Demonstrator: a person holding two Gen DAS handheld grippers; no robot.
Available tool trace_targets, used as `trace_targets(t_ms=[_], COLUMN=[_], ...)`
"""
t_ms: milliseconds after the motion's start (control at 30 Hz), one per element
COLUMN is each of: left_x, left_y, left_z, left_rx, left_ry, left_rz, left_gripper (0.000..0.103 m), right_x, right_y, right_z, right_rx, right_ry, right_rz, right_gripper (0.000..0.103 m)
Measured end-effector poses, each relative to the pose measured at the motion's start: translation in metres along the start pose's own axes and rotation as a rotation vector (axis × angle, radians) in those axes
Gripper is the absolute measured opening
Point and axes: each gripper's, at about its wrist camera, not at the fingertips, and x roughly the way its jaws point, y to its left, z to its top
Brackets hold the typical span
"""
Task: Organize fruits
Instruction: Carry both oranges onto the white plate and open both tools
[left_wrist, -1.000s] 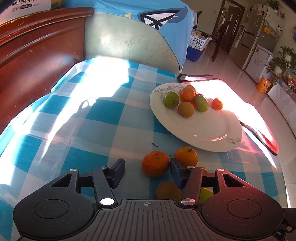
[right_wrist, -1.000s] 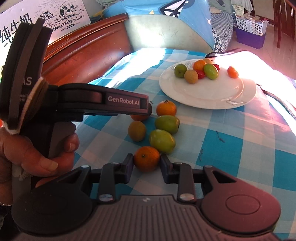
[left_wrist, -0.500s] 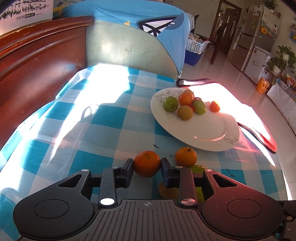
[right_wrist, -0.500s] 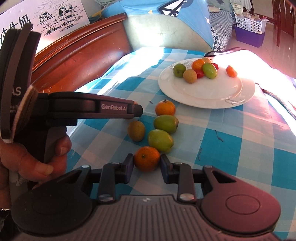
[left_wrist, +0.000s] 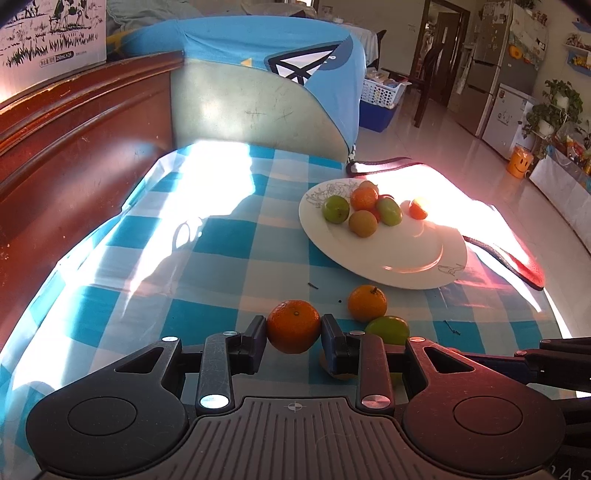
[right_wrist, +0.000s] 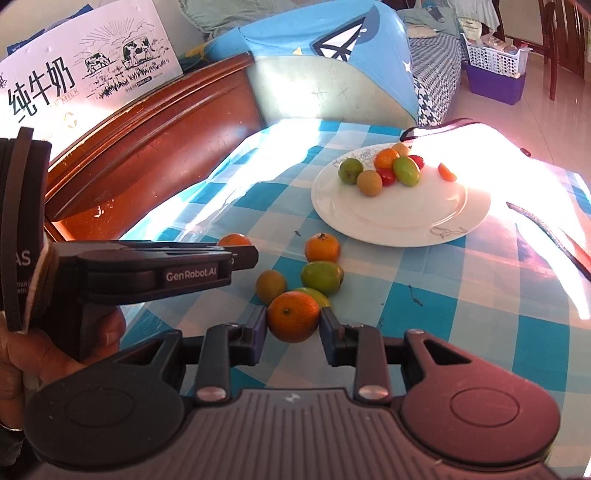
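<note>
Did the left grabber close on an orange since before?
Yes. The left gripper has just closed on the orange, which stood nearer the white plate beforehand.

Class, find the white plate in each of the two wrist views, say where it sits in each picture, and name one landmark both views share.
Left wrist view: the white plate lies right of centre, halfway up, beyond the orange held in the left tool.
Right wrist view: the plate lies upper right of centre, past the loose fruit.
Shared landmark: the blue cushion with the white boat design, behind the table.
</note>
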Motion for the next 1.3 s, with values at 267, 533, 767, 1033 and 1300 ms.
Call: trace_targets(t_ms=[267, 533, 767, 1033, 1300], left_x=[-0.018, -0.024, -0.011, 0.015, 0.045], left_y=[-0.003, -0.007, -0.02, -0.024, -0.031], left_z=[0.012, 0.029, 0.041, 0.052, 0.059], left_rx=[0.007, 0.001, 0.13, 0.109, 0.098], left_ry=[-0.066, -0.095, -0.084, -0.047, -0.002], left_rz=[-0.018, -0.062, -0.059, -0.125, -0.142], left_gripper=[0.029, 0.029, 0.029, 0.029, 0.029], right_x=[-0.013, -0.021, -0.023, -0.012, 0.008], right_y=[-0.01, -0.038, -0.06, -0.077, -0.09], right_z=[0.029, 0.055, 0.073, 0.083, 0.083], right_rx=[-0.073, -0.045, 0.013, 0.067, 0.123], right_ry=[-0.041, -0.089, -0.128, -0.108, -0.044], right_rz=[0.006, -0.015, -0.03, -0.058, -0.075], right_gripper=[0.031, 0.031, 0.031, 0.031, 0.031])
